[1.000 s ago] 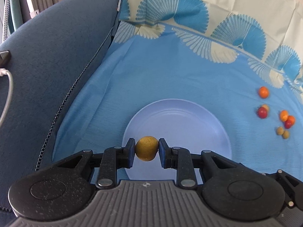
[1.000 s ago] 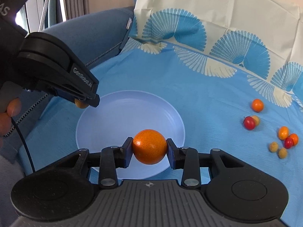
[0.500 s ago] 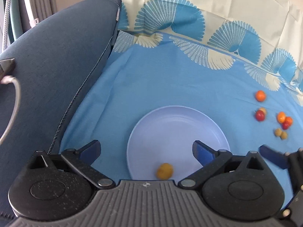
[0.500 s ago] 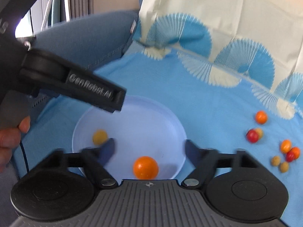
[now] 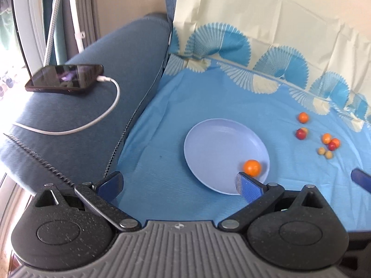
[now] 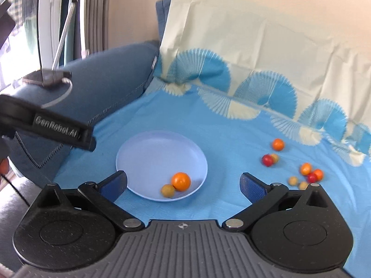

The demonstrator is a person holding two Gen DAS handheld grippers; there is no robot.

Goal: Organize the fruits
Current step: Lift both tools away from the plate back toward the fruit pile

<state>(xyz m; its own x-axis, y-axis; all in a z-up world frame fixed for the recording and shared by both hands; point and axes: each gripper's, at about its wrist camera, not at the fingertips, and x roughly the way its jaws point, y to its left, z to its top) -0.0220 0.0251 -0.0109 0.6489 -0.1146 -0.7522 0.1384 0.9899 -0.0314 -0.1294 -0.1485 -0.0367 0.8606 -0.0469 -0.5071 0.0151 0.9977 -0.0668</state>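
On left tool, lettering reads "GenRobot.AI", jaws spread

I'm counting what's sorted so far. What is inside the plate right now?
In the right wrist view the plate holds two fruits near its front edge: an orange fruit and a smaller yellow fruit beside it. In the left wrist view, a finger of the hand-held gripper hides the yellow one.

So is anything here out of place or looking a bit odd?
Mostly the loose fruits scattered on the blue cloth right of the plate, which holds only an orange fruit and a yellowish fruit. Also, a phone sits charging on the sofa arm. Nothing spilled or damaged.
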